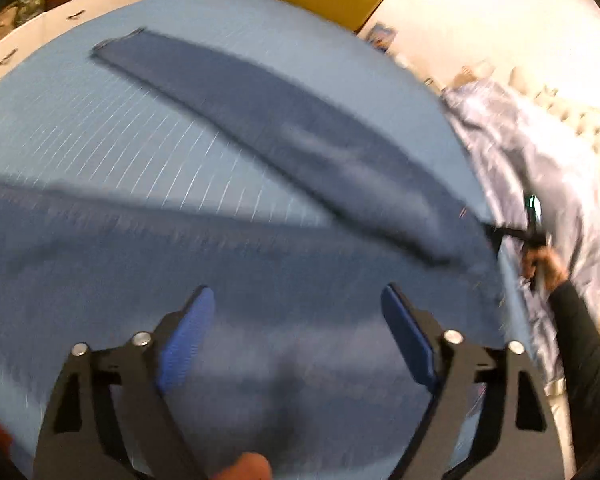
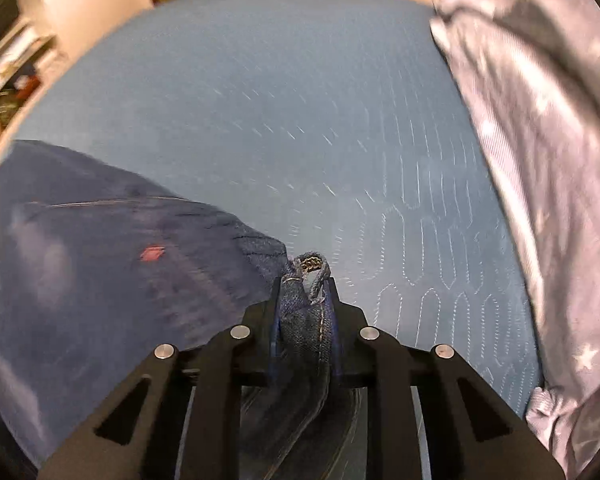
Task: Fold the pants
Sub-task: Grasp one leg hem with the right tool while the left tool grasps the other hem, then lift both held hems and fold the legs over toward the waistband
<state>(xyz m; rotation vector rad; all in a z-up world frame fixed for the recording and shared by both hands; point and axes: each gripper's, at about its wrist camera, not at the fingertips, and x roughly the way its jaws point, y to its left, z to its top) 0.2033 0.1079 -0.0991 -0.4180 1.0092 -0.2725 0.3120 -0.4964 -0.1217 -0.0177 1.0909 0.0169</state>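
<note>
- Here the left gripper [image 1: 296, 320] hangs over the pants [image 1: 260, 152] with its two blue fingers [image 1: 186, 336] spread wide and nothing between them
- The pants are dark blue jeans, and they lie on a light blue quilt [image 1: 100, 120] with white stitch lines
- One leg stretches long and flat across the quilt, away from the left gripper, and more of the jeans lies right under it
- Far to the right in the left view, a hand [image 1: 544, 264] in a dark sleeve holds the other tool at the edge of the jeans
- The right gripper [image 2: 304, 292] is squeezed tight on a bunched bit of the jeans edge, with a belt loop [image 2: 314, 268] poking out past its tips
- Left of the right gripper, the rest of the jeans spreads out with a small red tag [image 2: 152, 254]
- On the right side lies a grey blanket [image 2: 540, 140] with white stars
</note>
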